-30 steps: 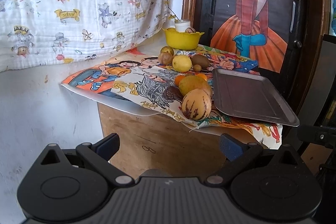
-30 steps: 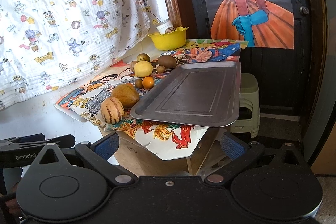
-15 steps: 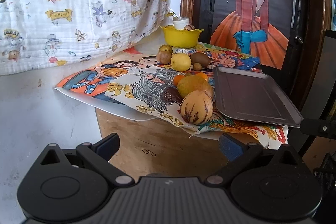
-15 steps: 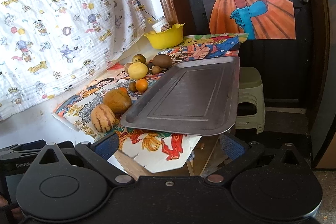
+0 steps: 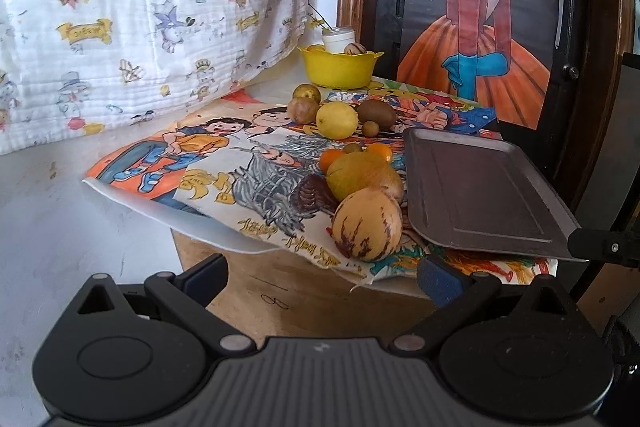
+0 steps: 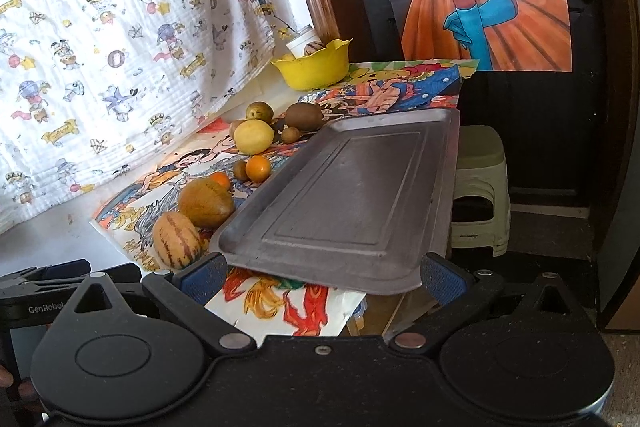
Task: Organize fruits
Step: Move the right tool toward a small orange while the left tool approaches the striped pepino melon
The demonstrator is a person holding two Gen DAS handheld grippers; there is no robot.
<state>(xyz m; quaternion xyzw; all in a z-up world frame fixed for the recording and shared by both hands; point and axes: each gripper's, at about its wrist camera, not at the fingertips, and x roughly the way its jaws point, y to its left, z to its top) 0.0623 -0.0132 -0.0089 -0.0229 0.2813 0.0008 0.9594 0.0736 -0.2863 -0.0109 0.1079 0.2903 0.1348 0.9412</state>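
Note:
Fruits lie in a row on a cartoon-printed cloth (image 5: 224, 163): a striped yellow melon (image 5: 366, 223) (image 6: 177, 233) nearest me, a yellow-brown mango (image 5: 360, 175) (image 6: 205, 202) behind it, small oranges (image 6: 258, 167), a lemon (image 5: 337, 119) (image 6: 253, 136) and a kiwi (image 5: 376, 113) (image 6: 303, 116) farther back. An empty grey metal tray (image 5: 476, 195) (image 6: 352, 195) sits to their right. My left gripper (image 5: 324, 277) hovers open just short of the melon. My right gripper (image 6: 322, 277) is open at the tray's near edge. Both hold nothing.
A yellow bowl (image 5: 338, 69) (image 6: 314, 67) with a white jar and a small fruit stands at the table's far end. A printed sheet hangs on the left wall. A dark door with a poster is behind, and a pale green stool (image 6: 478, 187) sits right of the table.
Both grippers have come closer to the table; the melon and the tray's near edge now sit nearer to the fingertips. The jaws stay open.

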